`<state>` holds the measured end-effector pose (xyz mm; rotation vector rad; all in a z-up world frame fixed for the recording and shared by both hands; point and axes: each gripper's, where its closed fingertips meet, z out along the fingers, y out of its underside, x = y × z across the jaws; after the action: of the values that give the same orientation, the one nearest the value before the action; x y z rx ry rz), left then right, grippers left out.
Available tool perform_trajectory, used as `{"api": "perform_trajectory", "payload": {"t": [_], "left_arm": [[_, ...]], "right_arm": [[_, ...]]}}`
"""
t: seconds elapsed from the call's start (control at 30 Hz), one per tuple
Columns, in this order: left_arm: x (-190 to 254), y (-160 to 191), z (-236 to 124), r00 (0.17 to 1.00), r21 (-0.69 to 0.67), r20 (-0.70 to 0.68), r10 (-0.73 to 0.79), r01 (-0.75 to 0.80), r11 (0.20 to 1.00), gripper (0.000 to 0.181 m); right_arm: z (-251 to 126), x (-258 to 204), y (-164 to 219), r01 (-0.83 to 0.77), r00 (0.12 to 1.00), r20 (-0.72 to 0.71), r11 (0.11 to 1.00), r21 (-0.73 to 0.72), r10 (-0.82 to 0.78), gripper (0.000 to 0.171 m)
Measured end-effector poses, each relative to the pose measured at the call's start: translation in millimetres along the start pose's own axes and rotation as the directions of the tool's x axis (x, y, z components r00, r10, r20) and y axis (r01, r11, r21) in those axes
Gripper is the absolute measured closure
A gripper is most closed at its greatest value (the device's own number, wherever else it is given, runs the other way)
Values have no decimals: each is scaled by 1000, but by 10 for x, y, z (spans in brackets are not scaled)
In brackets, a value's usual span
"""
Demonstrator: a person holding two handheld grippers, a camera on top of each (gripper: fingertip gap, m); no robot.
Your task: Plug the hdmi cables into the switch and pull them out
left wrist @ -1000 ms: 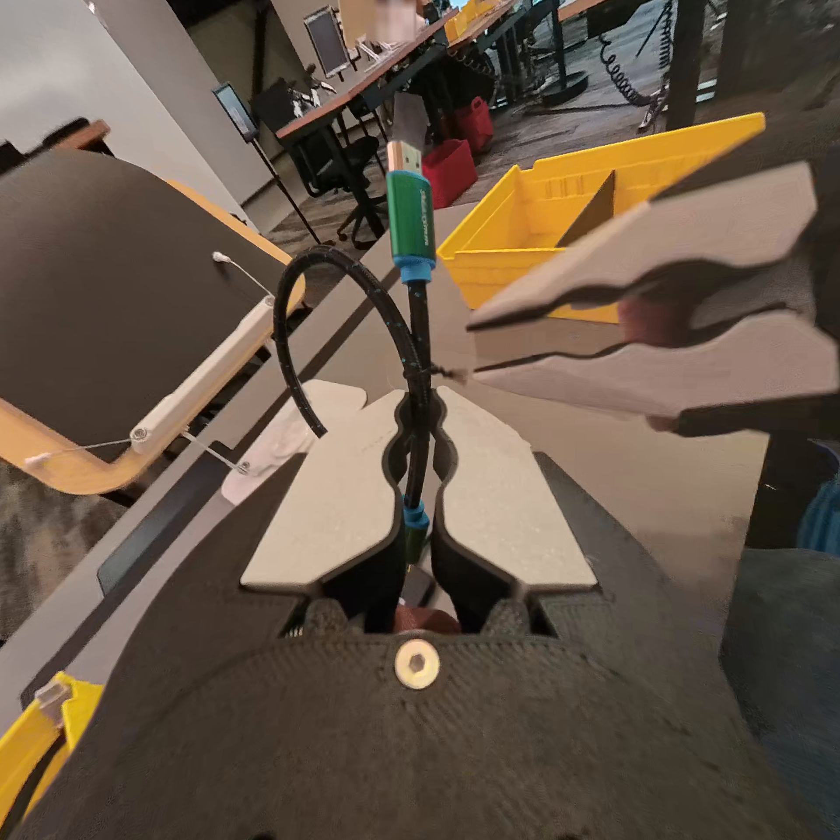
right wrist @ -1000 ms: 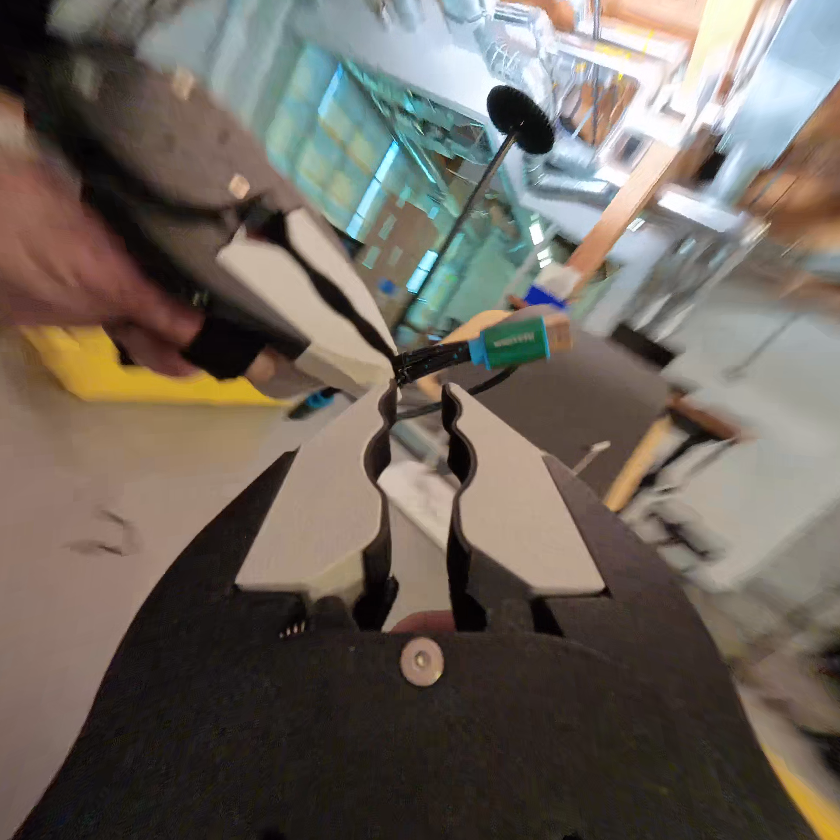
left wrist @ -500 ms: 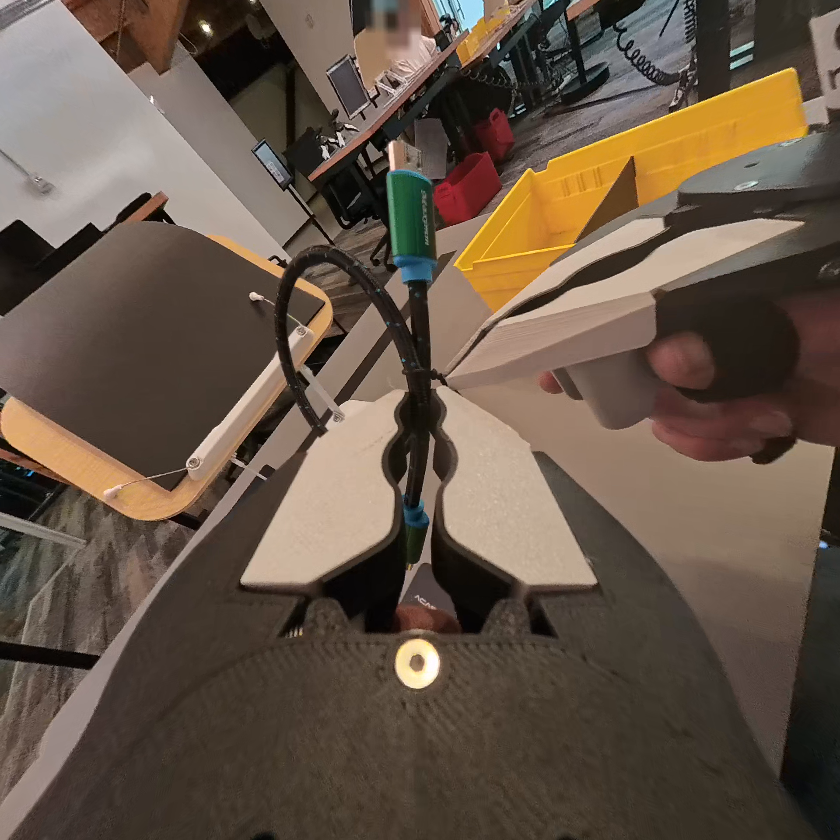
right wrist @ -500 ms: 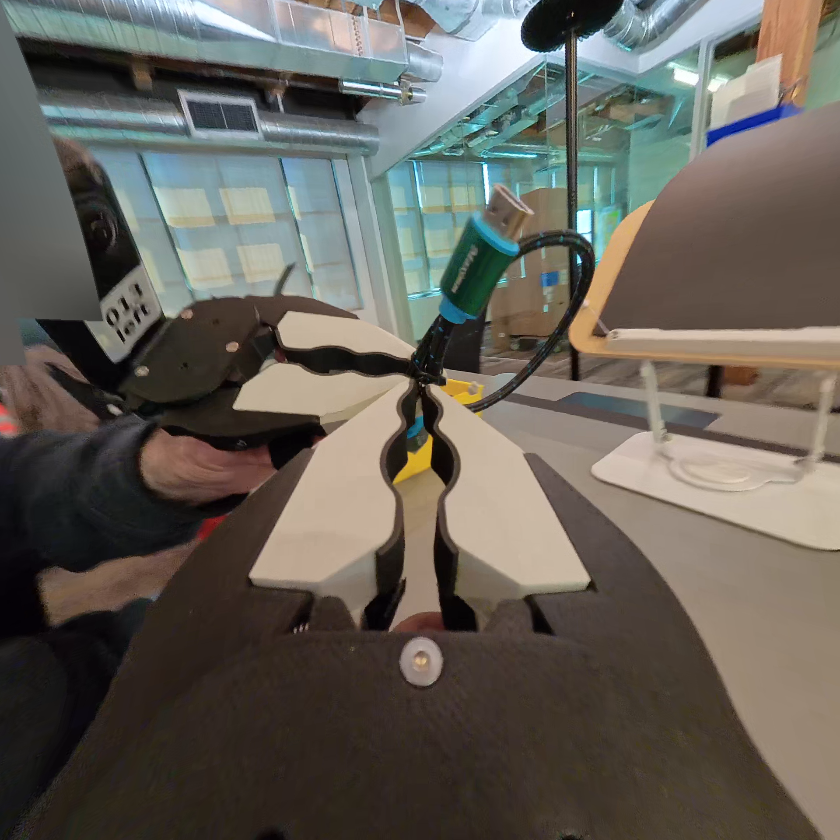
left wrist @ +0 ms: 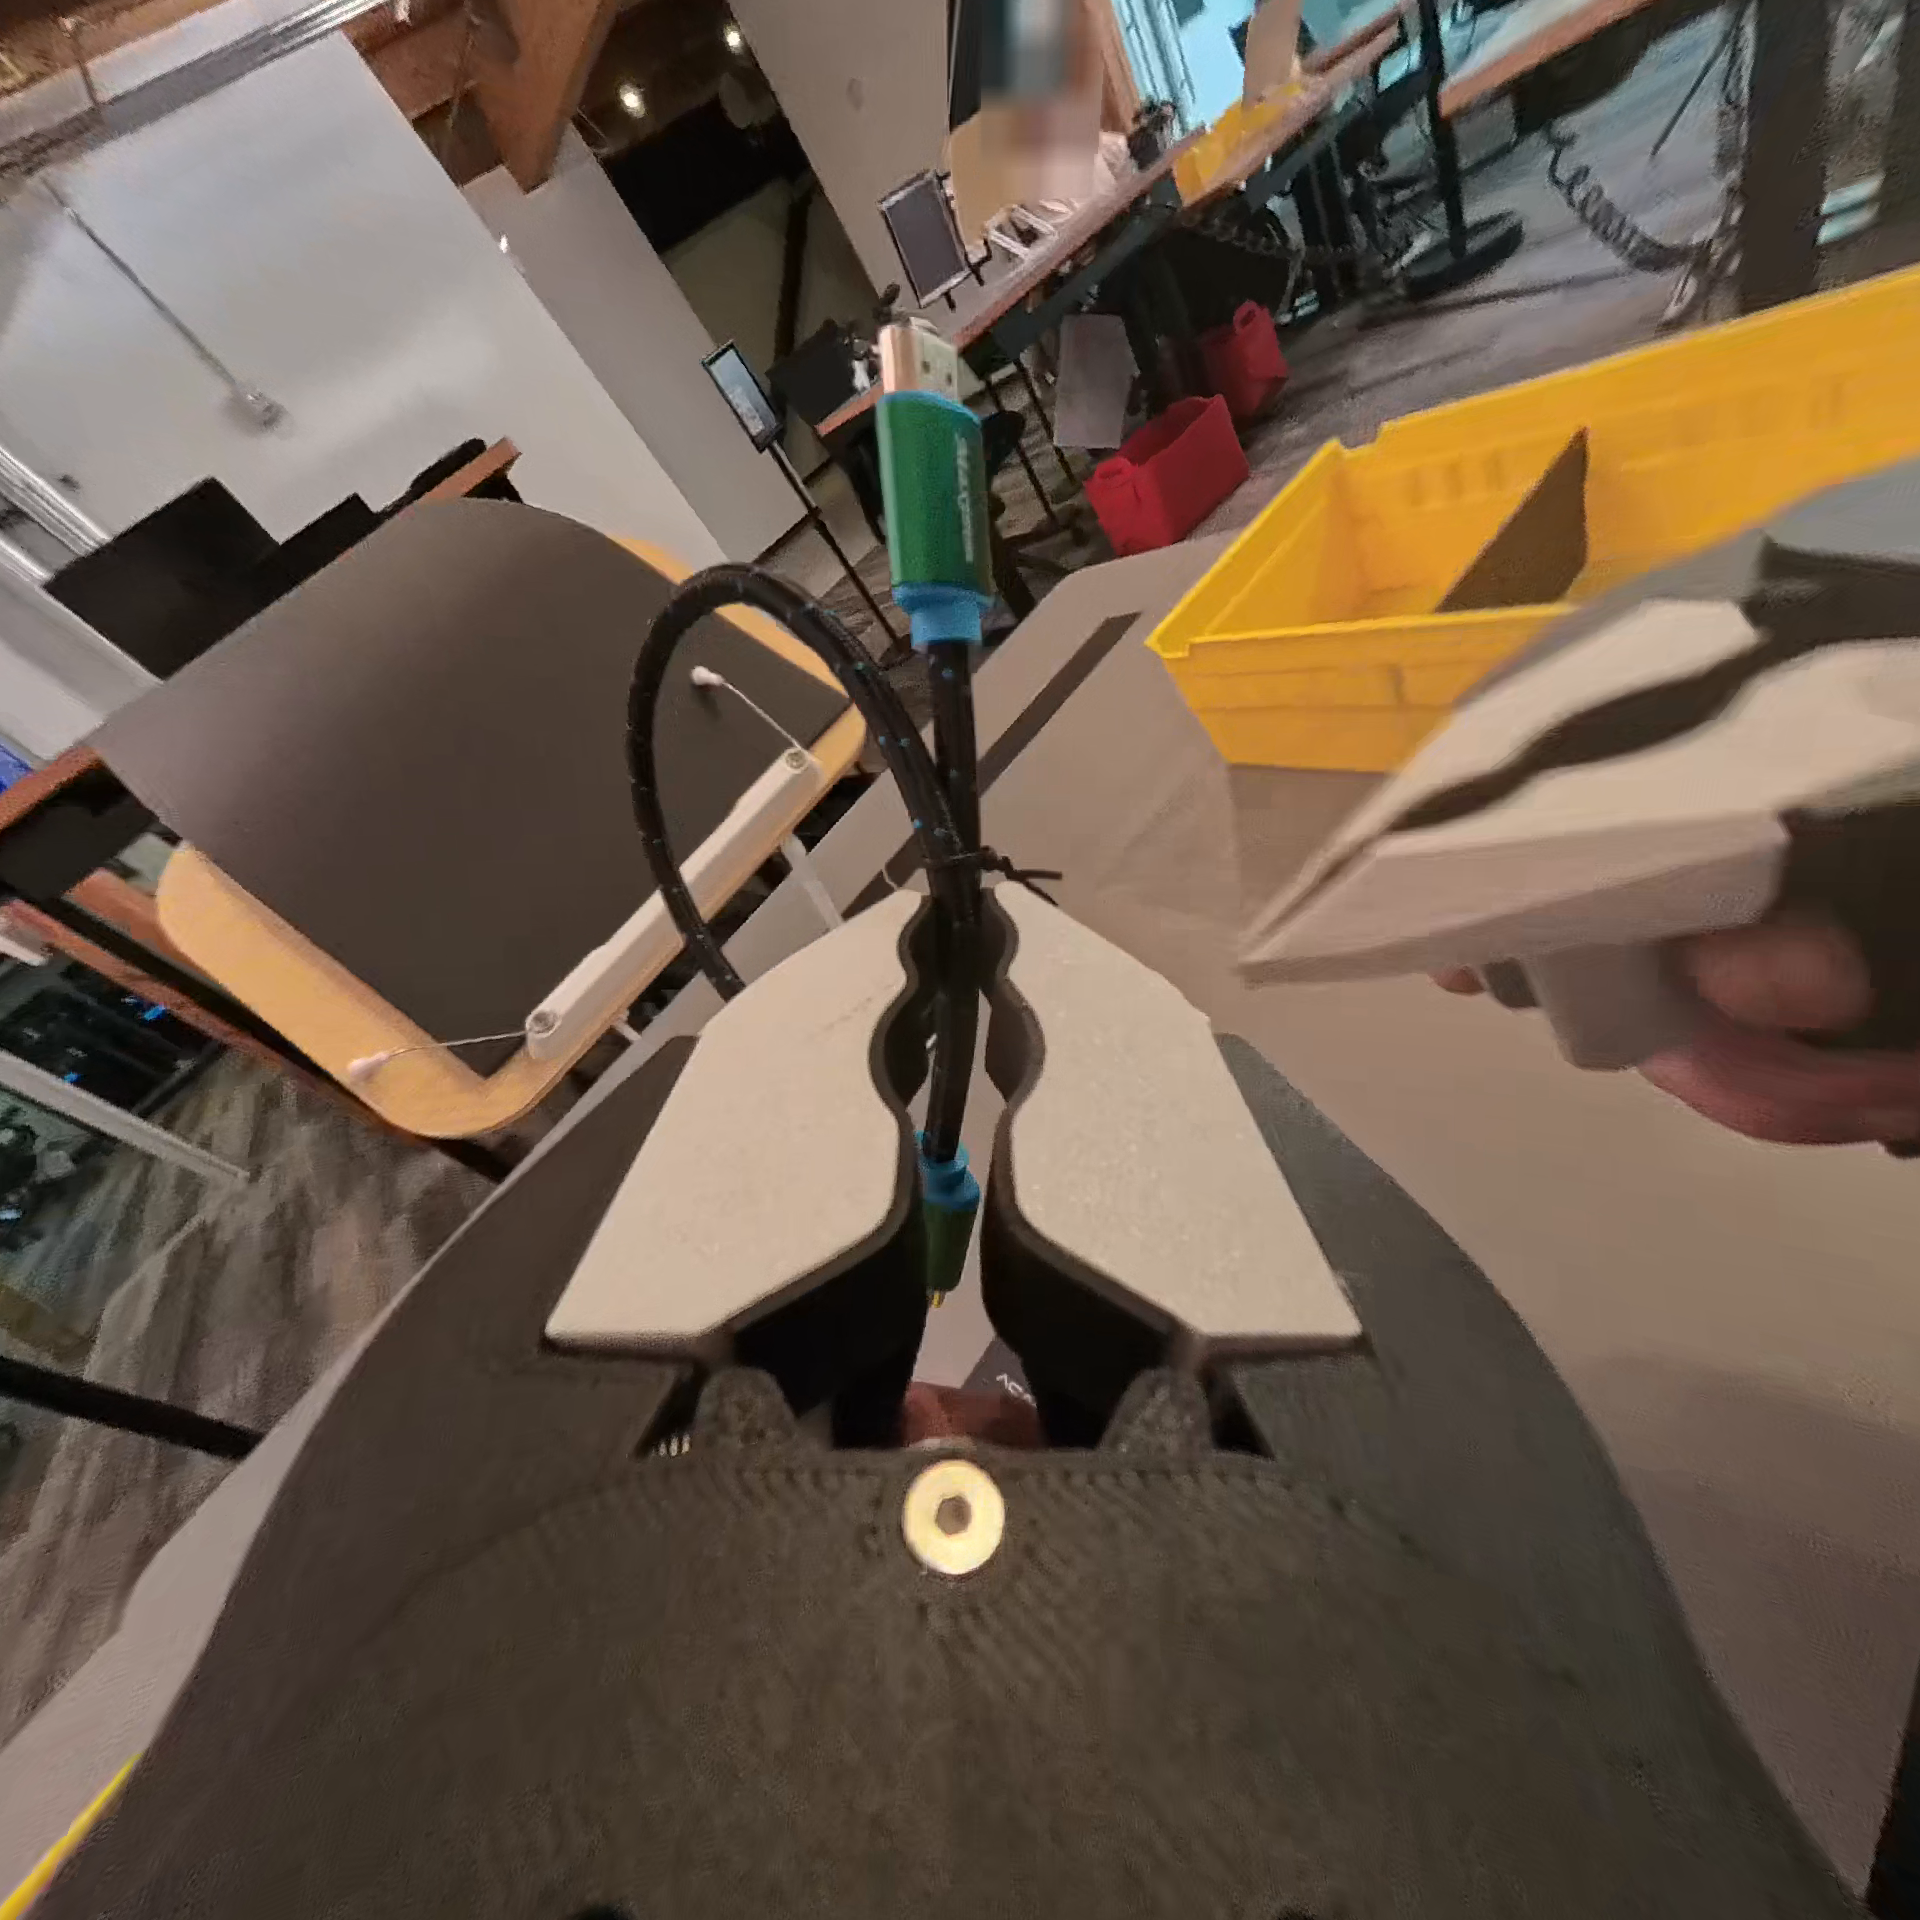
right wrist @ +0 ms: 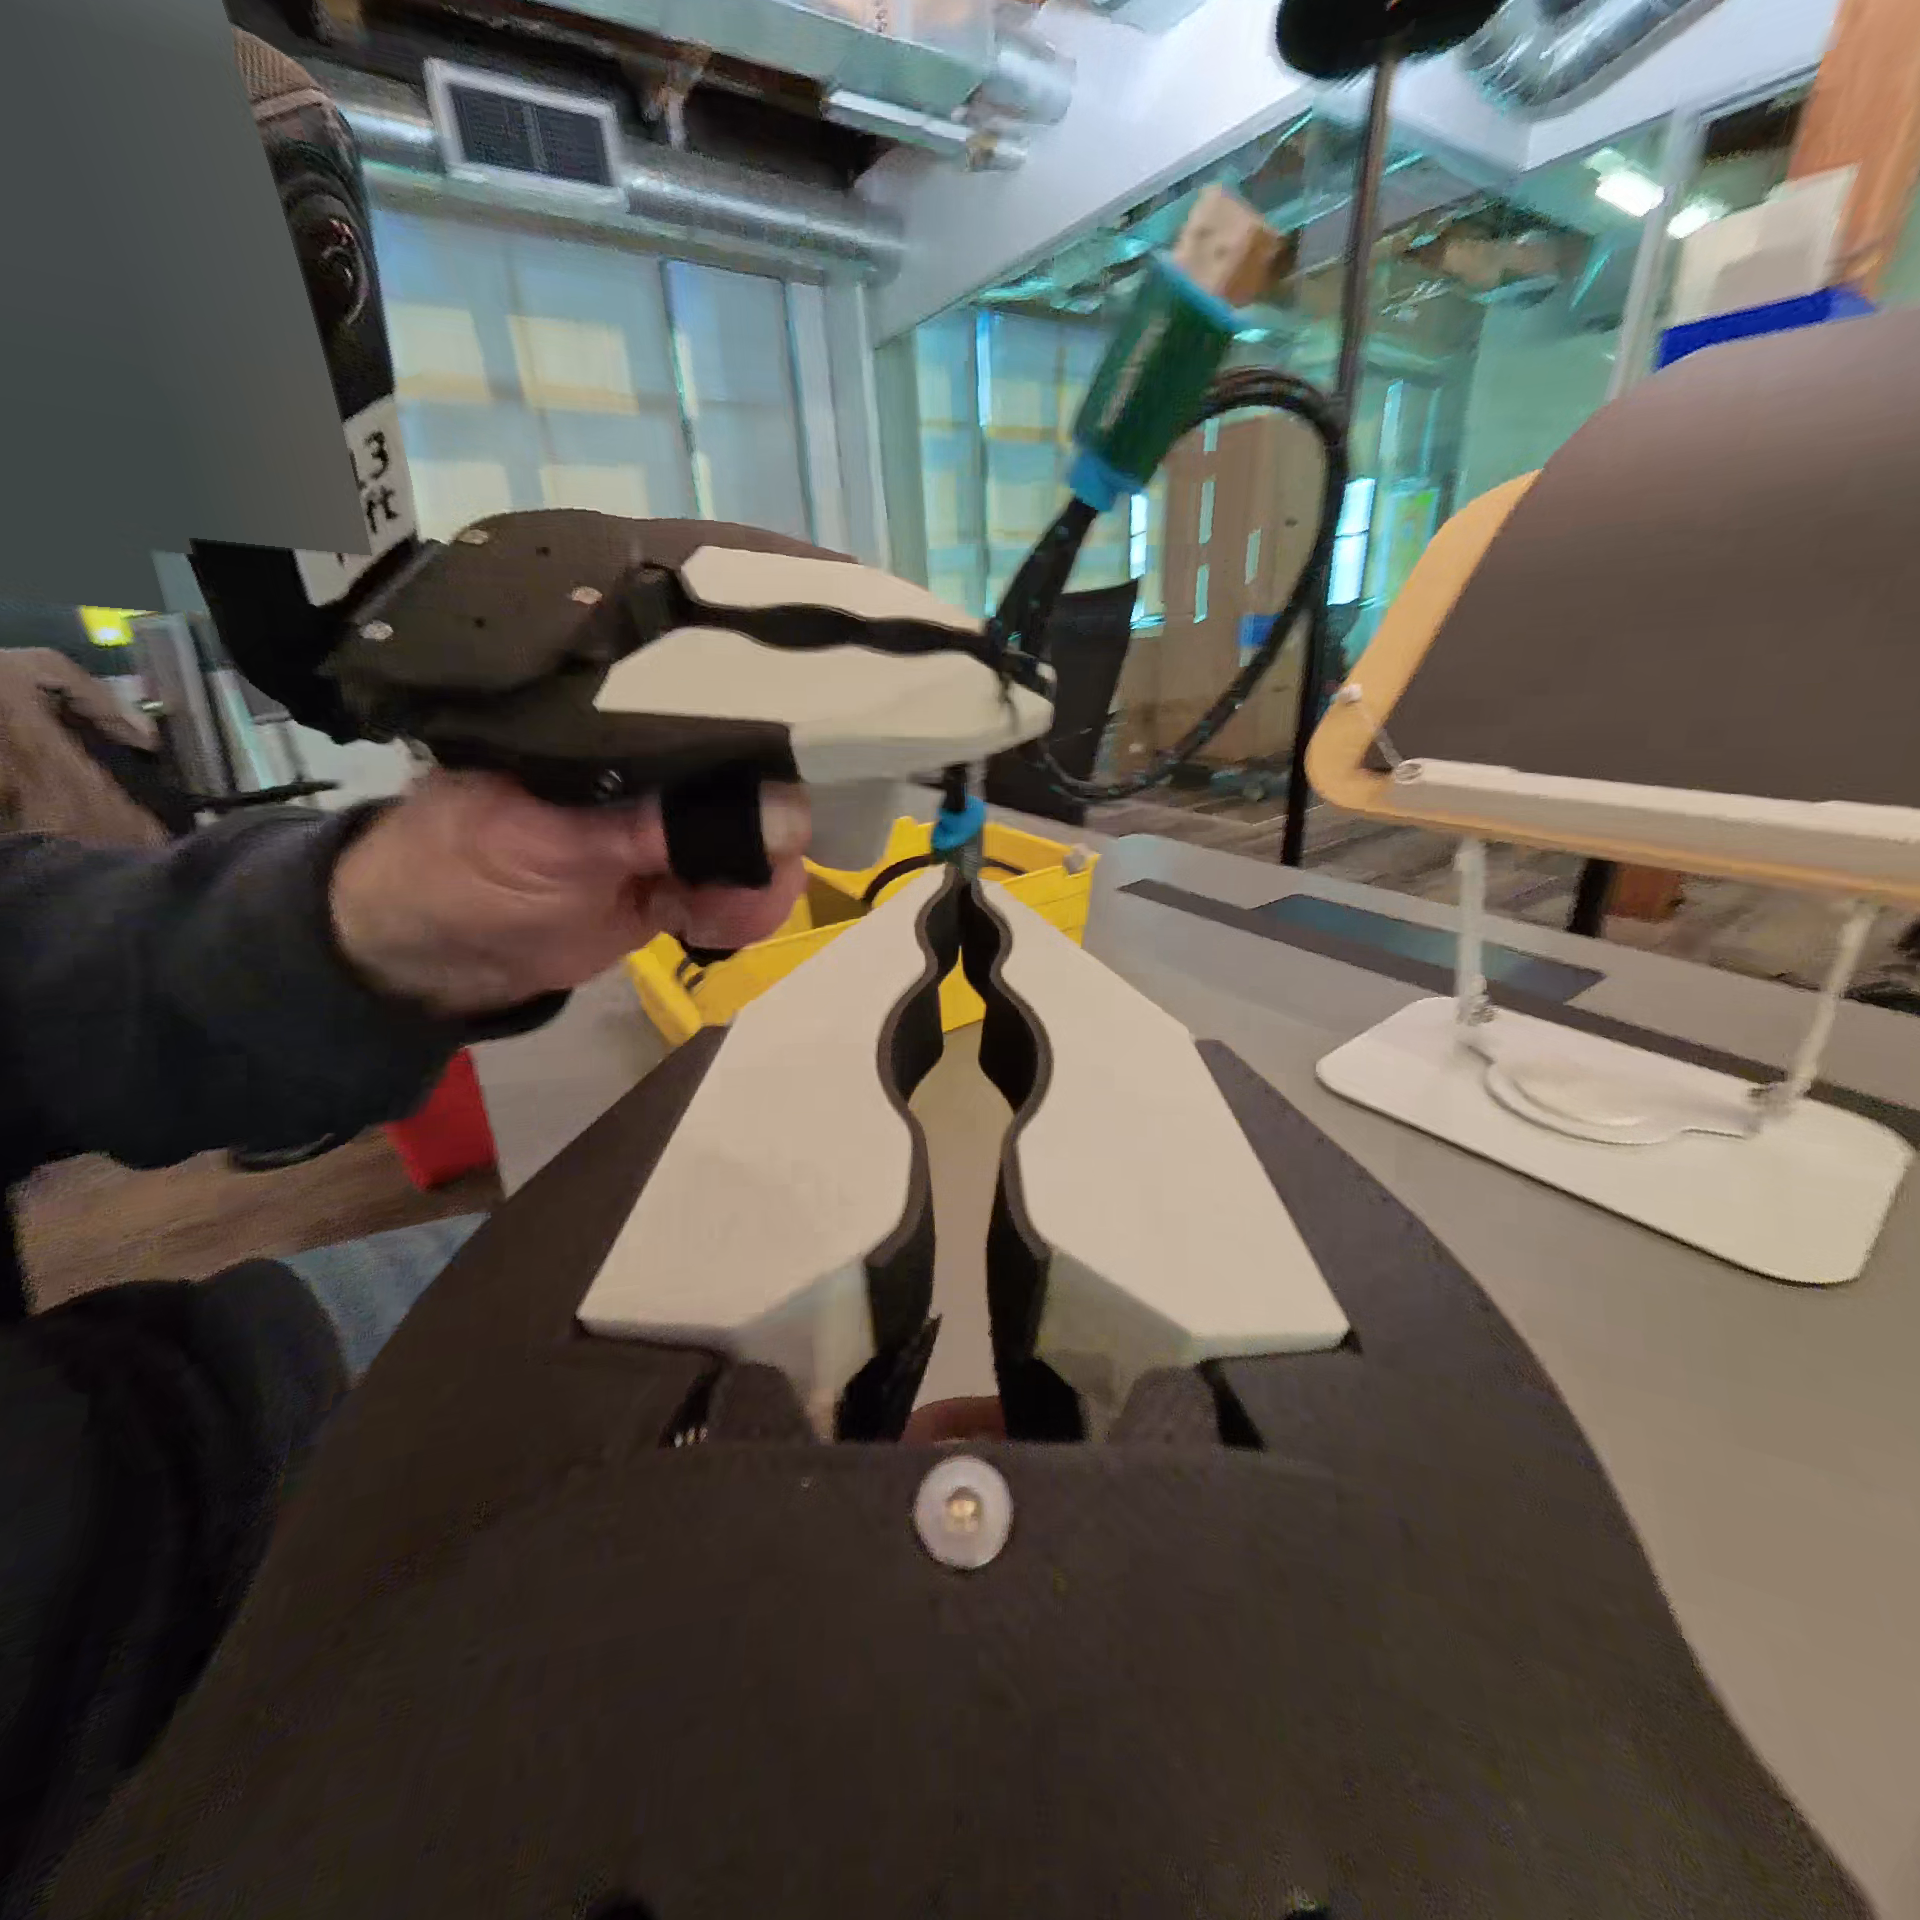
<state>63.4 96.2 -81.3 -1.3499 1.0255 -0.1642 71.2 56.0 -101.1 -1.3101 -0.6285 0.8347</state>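
a grey table (left wrist: 1455, 1195) in an open workshop carries a yellow bin (left wrist: 1340, 623) with a dark divider; nothing else shows in its visible part. the left gripper (left wrist: 956, 914) is clamped on the doubled black hdmi cable (left wrist: 951, 790); one green plug (left wrist: 930, 499) stands above the fingertips, the other hangs between the fingers. the right gripper (right wrist: 961, 894) is nearly closed and grips nothing, its tips just under the lower plug. a second yellow bin (right wrist: 1029, 894) holds a dark cable.
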Motion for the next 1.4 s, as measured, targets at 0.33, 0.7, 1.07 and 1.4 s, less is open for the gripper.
{"api": "perform_trajectory", "payload": {"t": [0.33,0.7,1.07,1.4], "left_arm": [[149,-78,-24,993,35,-108,-50,54,998,175],[235,-73,-8,981,30,-162,-102,108,994,175],[-69,-104,-49,999,60,-15,-33,33,998,176],[202,-79,-4,968,-27,-186,-167,165,986,176]], "right_arm": [[63,102,-235,61,998,-11,997,38,-60,156],[71,69,-216,-1,999,43,998,68,-1,171],[-40,39,-328,69,997,42,997,46,-71,171],[28,27,-280,758,625,-109,634,-152,-773,159]]}}
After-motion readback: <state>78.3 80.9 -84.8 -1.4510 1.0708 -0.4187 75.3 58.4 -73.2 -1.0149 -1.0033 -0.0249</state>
